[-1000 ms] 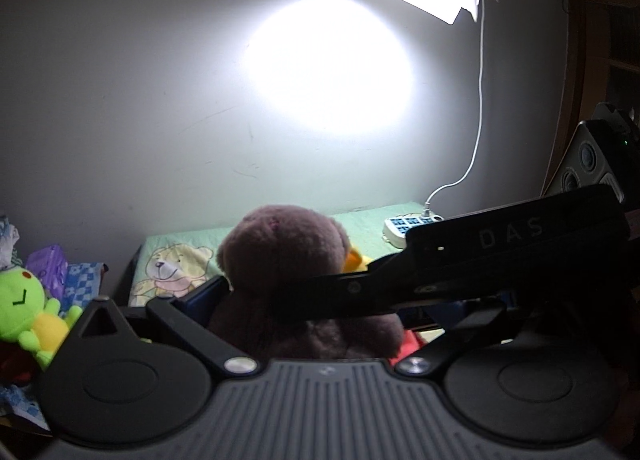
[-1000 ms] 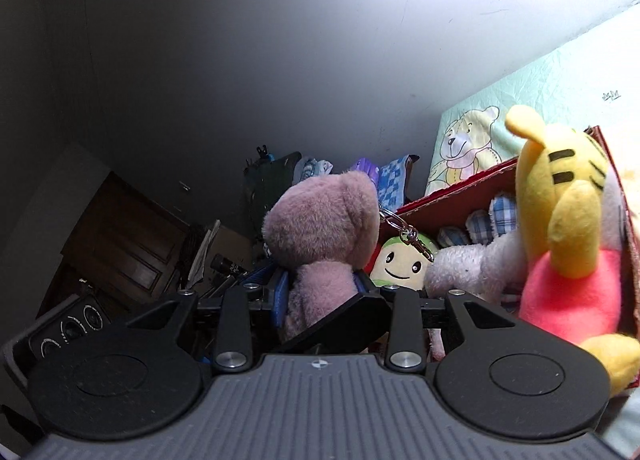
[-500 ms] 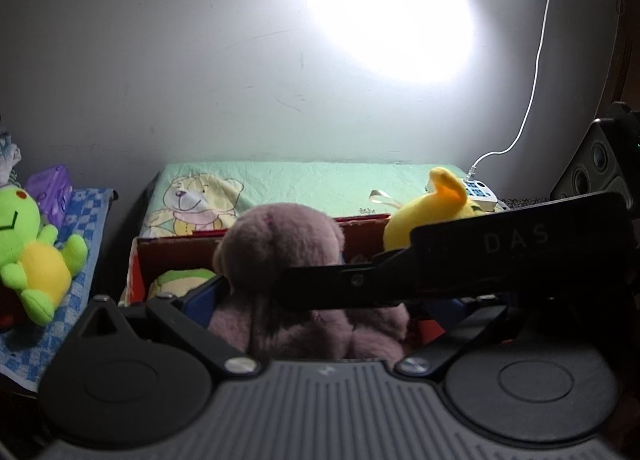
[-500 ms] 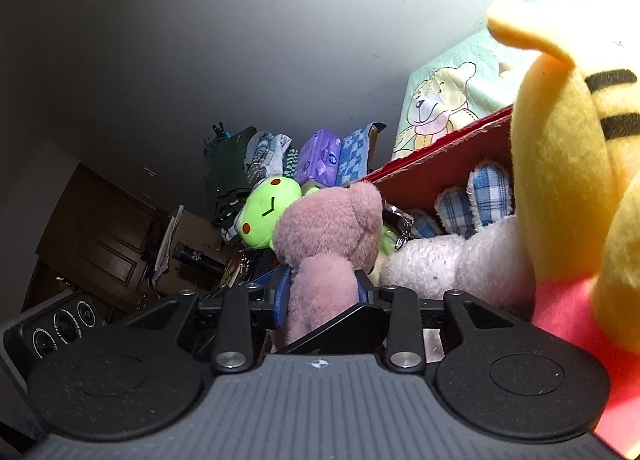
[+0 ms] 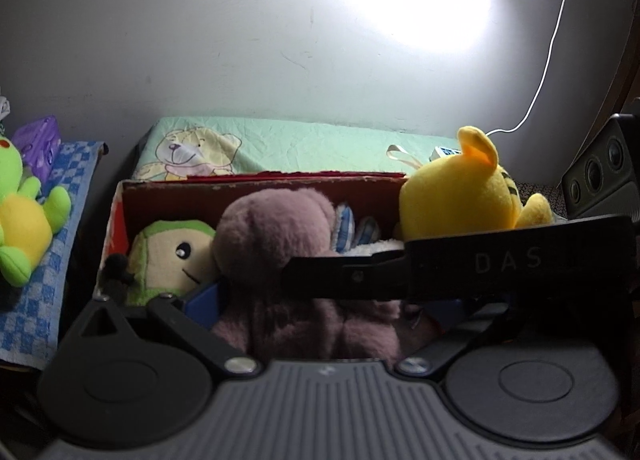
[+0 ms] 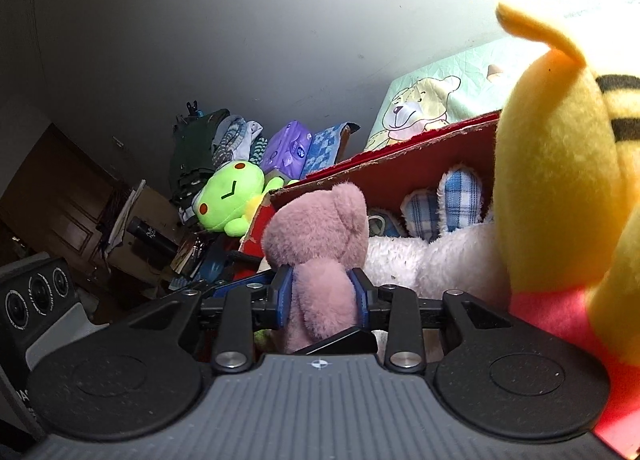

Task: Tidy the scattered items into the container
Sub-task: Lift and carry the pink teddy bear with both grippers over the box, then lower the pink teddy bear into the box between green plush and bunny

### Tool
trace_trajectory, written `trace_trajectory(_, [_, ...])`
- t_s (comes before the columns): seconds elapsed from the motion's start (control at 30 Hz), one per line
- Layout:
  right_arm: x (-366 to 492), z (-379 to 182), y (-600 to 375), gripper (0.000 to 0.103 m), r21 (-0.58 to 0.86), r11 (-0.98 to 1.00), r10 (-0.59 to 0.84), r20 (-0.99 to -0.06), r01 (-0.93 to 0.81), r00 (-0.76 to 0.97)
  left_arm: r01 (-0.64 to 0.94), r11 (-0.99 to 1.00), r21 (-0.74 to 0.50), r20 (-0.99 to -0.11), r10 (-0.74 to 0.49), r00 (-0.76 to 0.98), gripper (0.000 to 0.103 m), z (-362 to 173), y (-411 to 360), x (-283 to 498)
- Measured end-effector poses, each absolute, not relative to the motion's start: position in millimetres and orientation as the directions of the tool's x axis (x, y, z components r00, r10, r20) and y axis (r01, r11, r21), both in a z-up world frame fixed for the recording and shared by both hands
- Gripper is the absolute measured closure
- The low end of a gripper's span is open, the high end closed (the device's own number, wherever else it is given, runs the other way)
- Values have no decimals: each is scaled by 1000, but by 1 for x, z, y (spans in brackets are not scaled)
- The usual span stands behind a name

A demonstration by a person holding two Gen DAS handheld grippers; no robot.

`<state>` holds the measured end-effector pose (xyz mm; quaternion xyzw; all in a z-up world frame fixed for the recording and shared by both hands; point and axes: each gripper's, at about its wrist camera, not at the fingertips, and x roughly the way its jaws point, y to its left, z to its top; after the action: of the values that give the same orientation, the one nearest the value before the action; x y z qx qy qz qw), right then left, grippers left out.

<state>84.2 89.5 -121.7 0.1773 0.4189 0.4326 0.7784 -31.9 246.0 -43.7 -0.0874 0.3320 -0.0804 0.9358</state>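
A mauve teddy bear (image 5: pixel 276 236) (image 6: pixel 320 236) hangs upright over the near part of the red cardboard box (image 5: pixel 260 184) (image 6: pixel 400 156), between both grippers. My right gripper (image 6: pixel 320 292) is shut on its body, blue pads pressing both sides. My left gripper (image 5: pixel 324 300) holds its lower body between blue pads; the right gripper's black finger (image 5: pixel 360 276) crosses in front. In the box lie a green-hooded plush (image 5: pixel 172 256), a white bunny with plaid ears (image 6: pixel 460 200) and a yellow tiger plush (image 5: pixel 456 196) (image 6: pixel 560 180). A green frog plush (image 5: pixel 24 212) (image 6: pixel 228 200) lies outside, to the left.
The frog rests on a blue check cloth (image 5: pixel 36 300) beside a purple pack (image 5: pixel 40 140). Behind the box is a green bear-print sheet (image 5: pixel 280 140) against the wall. A black box with three rings (image 5: pixel 600 176) stands right. Clutter and a wooden door (image 6: pixel 60 200) lie left.
Both grippers have come down with the bear, from above the box to low over its near part. The box's inside and the toys in it now show more fully.
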Motion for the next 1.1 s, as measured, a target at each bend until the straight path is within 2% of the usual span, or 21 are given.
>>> trace_trajectory(0.37, [76, -117, 95, 66, 514, 667, 735, -573, -539, 363, 73, 980, -184, -669, -179, 722, 1, -53, 242, -29])
trace_trajectory(0.77, [66, -116, 90, 67, 468, 703, 703, -573, -536, 421, 43, 991, -130, -729, -125, 672, 1, -57, 236, -16])
trace_trajectory(1.1, [57, -116, 95, 66, 417, 729, 677, -558, -543, 480, 33, 999, -12, -795, -29, 606, 1, -65, 212, -3])
